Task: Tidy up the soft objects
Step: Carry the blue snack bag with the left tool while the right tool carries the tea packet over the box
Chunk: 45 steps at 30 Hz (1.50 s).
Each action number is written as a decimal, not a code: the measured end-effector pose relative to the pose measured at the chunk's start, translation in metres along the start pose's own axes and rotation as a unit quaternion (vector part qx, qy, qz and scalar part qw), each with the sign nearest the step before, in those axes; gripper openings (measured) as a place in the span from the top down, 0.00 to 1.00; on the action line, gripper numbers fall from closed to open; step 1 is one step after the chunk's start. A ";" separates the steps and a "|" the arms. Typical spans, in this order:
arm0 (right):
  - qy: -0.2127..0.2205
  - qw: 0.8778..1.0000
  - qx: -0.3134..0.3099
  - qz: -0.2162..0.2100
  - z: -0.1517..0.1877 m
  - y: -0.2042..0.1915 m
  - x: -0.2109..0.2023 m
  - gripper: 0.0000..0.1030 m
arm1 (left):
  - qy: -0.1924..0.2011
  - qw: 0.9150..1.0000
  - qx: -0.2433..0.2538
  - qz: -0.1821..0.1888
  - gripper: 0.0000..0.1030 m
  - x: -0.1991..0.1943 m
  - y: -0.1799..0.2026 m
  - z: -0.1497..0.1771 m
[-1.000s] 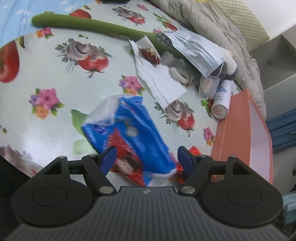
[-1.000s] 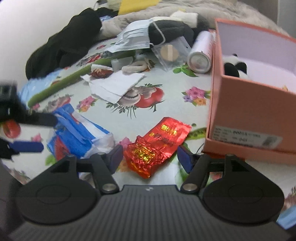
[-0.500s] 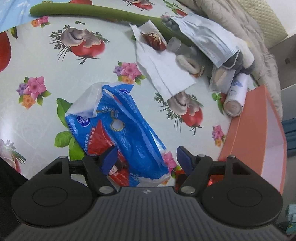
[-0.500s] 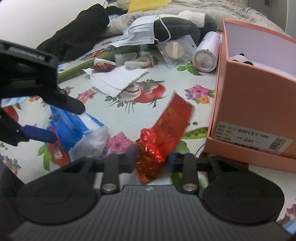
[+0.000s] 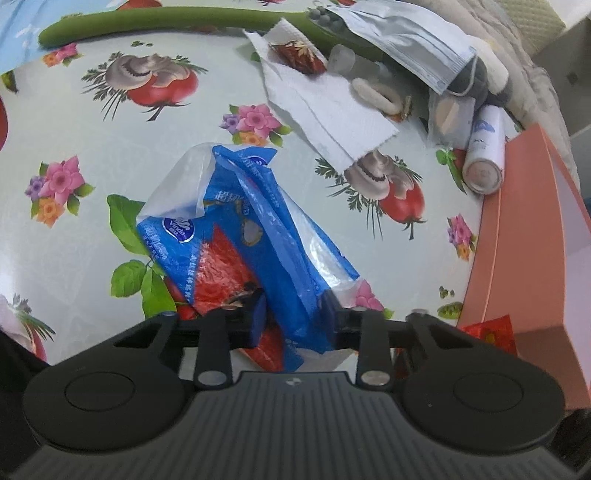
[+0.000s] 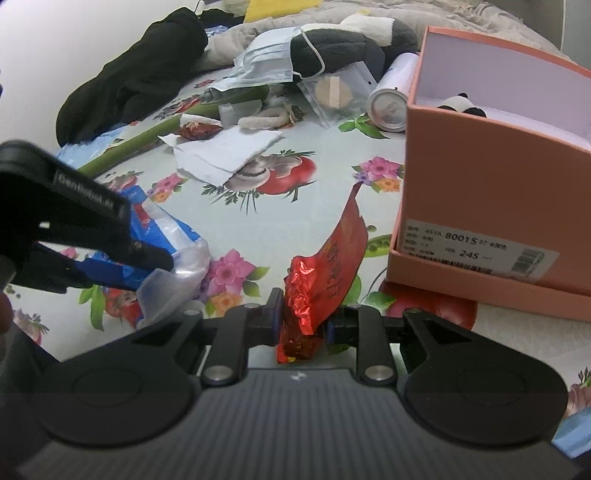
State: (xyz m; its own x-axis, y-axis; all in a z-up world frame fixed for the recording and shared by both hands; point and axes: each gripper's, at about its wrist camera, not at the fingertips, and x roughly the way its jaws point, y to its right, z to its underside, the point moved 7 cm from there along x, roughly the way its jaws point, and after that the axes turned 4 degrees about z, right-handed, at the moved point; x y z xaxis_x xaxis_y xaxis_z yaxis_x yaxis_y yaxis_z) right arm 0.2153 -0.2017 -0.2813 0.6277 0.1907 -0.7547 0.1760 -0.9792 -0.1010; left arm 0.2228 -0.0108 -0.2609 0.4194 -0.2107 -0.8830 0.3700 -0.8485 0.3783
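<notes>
A blue and red tissue pack (image 5: 243, 240) lies on the flowered tablecloth (image 5: 110, 147). My left gripper (image 5: 295, 317) is shut on its near end; it also shows in the right wrist view (image 6: 110, 266), at the pack (image 6: 173, 243). My right gripper (image 6: 303, 317) is shut on a red foil packet (image 6: 325, 273), which stands tilted up off the cloth. The packet's corner shows in the left wrist view (image 5: 491, 332). An orange box (image 6: 491, 206) stands to the right with a panda toy (image 6: 461, 105) inside.
A white paper towel (image 5: 332, 110), a face mask (image 5: 406, 40), a long green tube (image 5: 166, 22), a white can (image 5: 484, 155) and a small clear bag (image 6: 336, 92) lie at the back. Black cloth (image 6: 136, 74) and a grey blanket (image 6: 443, 14) lie beyond.
My left gripper has closed on the tissue pack's near end. My right gripper has closed on the red foil packet and tipped it up off the cloth.
</notes>
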 end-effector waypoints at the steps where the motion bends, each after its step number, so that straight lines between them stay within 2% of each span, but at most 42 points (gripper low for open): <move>1: -0.001 1.000 0.002 0.001 0.000 0.000 0.000 0.76 | 0.000 1.000 0.006 0.002 0.73 0.000 0.001 0.000; 3: 0.002 1.000 0.002 0.004 -0.002 0.001 -0.002 0.76 | -0.002 1.000 0.026 0.009 0.80 -0.002 0.003 0.001; 8: 0.013 1.000 0.008 0.008 -0.007 0.002 -0.015 0.76 | 0.010 0.996 0.089 0.018 0.87 -0.016 0.014 0.003; 15: 0.030 0.999 0.012 0.018 -0.015 0.004 -0.042 0.76 | 0.028 0.989 0.139 0.030 0.89 -0.039 0.023 0.006; 22: 0.061 0.998 0.022 0.028 -0.030 0.013 -0.080 0.76 | 0.050 0.977 0.201 0.046 0.89 -0.070 0.043 0.016; 35: 0.124 0.989 0.046 0.061 -0.042 0.024 -0.147 0.76 | 0.087 0.957 0.262 0.091 0.89 -0.129 0.072 0.034; 45: 0.152 0.984 0.061 0.077 -0.036 0.035 -0.191 0.76 | 0.093 0.944 0.291 0.127 0.89 -0.156 0.097 0.057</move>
State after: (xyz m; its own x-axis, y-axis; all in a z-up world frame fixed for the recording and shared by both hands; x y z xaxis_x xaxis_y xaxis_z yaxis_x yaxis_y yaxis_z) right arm 0.1288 -0.2698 -0.1168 0.8403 0.0325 -0.5412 -0.0203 -0.9956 -0.0913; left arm 0.1461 -0.0874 -0.1024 0.5913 -0.4000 -0.7003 -0.2564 -0.9165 0.3071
